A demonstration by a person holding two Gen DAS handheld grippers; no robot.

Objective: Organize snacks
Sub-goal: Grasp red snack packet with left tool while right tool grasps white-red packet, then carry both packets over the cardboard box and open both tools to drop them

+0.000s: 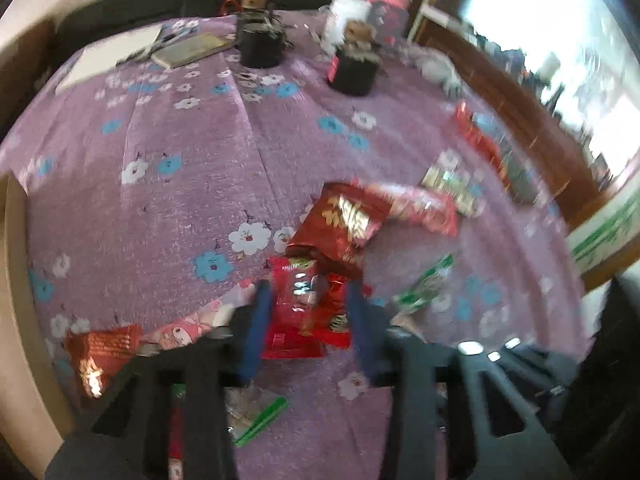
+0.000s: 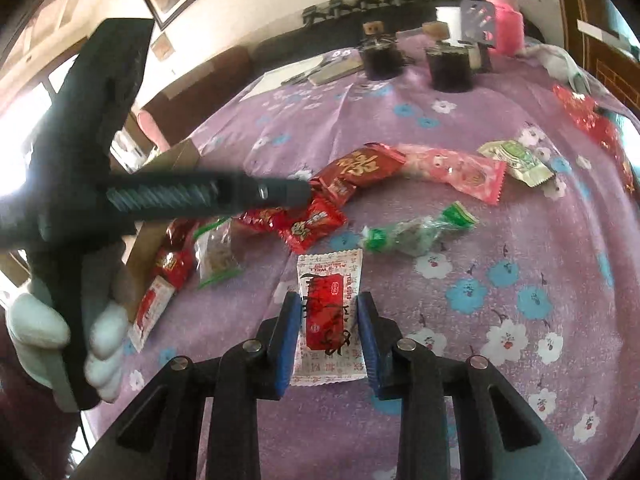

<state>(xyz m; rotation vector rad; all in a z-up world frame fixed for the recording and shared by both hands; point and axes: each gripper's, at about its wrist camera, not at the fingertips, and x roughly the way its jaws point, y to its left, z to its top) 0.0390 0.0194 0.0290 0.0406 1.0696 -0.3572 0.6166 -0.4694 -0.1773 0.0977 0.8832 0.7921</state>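
Observation:
In the left wrist view my left gripper (image 1: 308, 316) is shut on a small red snack packet (image 1: 304, 304), its blue pads against both sides of it. A larger red packet (image 1: 344, 220) and a pink one (image 1: 424, 208) lie just beyond. In the right wrist view my right gripper (image 2: 328, 340) is shut on a white packet with a red label (image 2: 326, 312) over the purple flowered tablecloth (image 2: 500, 240). The left gripper (image 2: 280, 194), held by a white-gloved hand (image 2: 100, 340), reaches across to the red packets (image 2: 312, 224).
A cardboard box (image 1: 16, 280) stands at the table's left edge. Loose snacks: a green packet (image 2: 416, 232), a pale green one (image 2: 516, 160), clear bags (image 2: 216, 252). Two dark jars (image 2: 380, 60), papers and a pink bottle (image 2: 502, 20) sit at the far end.

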